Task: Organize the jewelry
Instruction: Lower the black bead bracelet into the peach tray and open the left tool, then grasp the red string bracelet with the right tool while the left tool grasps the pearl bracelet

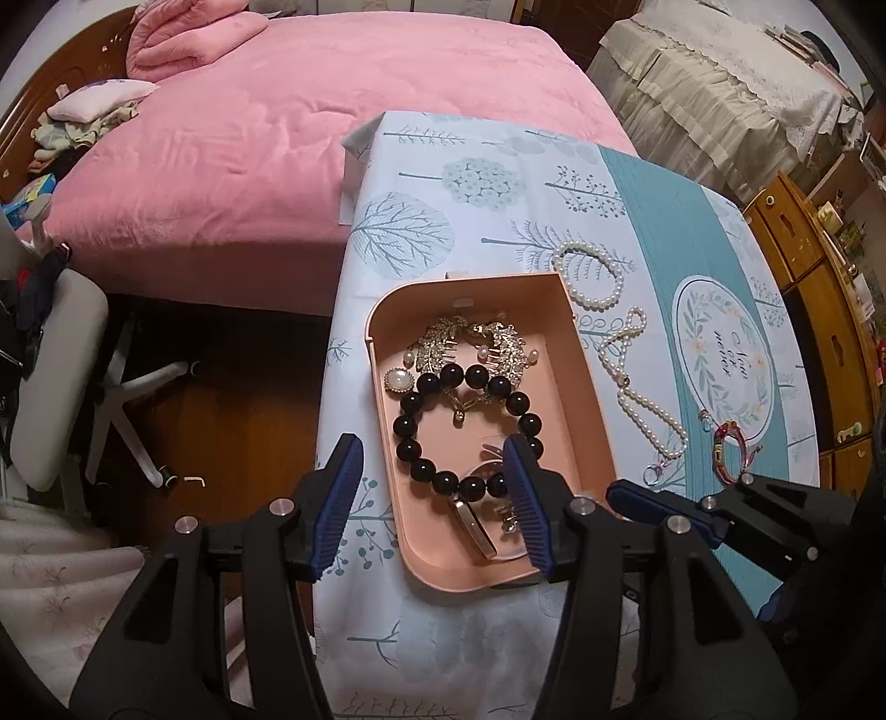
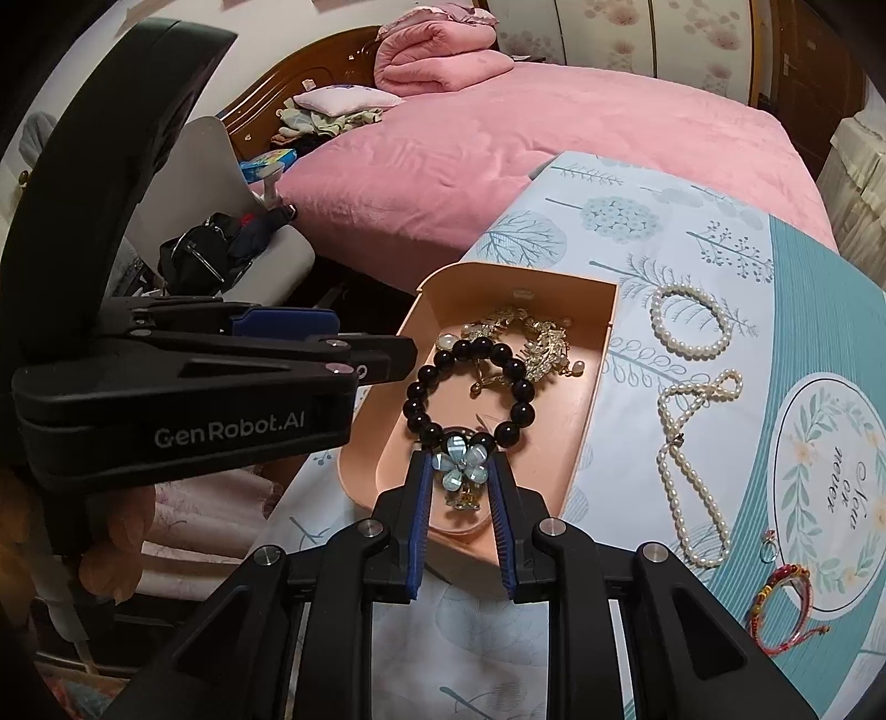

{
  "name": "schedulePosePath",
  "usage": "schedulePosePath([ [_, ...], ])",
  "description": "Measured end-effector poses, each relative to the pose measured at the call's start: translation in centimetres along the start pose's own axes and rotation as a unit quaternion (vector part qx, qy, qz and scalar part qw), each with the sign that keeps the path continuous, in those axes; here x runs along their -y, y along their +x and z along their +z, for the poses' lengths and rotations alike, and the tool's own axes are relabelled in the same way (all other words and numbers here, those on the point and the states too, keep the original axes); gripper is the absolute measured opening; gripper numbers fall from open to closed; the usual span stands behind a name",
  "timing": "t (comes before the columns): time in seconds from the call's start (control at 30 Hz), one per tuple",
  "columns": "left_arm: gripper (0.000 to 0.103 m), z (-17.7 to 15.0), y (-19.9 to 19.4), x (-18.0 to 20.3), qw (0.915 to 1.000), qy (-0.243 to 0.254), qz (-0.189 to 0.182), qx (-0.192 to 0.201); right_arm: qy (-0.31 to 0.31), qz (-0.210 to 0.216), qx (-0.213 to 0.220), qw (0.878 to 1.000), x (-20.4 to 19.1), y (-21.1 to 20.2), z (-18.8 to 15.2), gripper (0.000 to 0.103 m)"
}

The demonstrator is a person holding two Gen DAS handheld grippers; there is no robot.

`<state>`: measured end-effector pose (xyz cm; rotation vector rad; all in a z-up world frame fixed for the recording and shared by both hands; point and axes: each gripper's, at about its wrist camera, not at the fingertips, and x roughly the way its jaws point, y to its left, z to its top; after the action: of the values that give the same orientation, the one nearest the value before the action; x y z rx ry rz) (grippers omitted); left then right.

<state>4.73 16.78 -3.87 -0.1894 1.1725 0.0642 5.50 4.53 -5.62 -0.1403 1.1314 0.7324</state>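
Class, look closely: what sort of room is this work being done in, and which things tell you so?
Most likely a home bedroom: a bed with a pink cover stands behind the small table, folded pink bedding lies by its wooden headboard.

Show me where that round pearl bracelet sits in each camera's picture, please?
Left wrist view: the pearl bracelet lies on the tablecloth, right of center, just beyond the pink tray's far right corner.
Right wrist view: the pearl bracelet lies right of center, beside the tray's far right corner.
Shared landmark: the black bead bracelet inside the tray.
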Motion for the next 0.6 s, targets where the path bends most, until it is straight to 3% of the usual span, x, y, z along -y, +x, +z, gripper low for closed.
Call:
schedulePosePath([
  [0.13,0.050,0.1,-0.1,0.4,1.0000,0.003,0.000,0.000,0.000,0.001,0.009,1.000,0.0,-0.4,-0.2,0.036],
  [0.37,0.050,0.5,-0.8,1.2,0.9999,0.006,-0.004,0.011,-0.009,0.006,0.030,0.999,-0.4,-2.3,-0.7,0.036],
  [0.6,0.050,0.6,-1.1,3.4,0.9993,0.032,-0.012,0.013,0.020,-0.017,0.042,0.999,2.0,-4.4,-2.7,0.036],
])
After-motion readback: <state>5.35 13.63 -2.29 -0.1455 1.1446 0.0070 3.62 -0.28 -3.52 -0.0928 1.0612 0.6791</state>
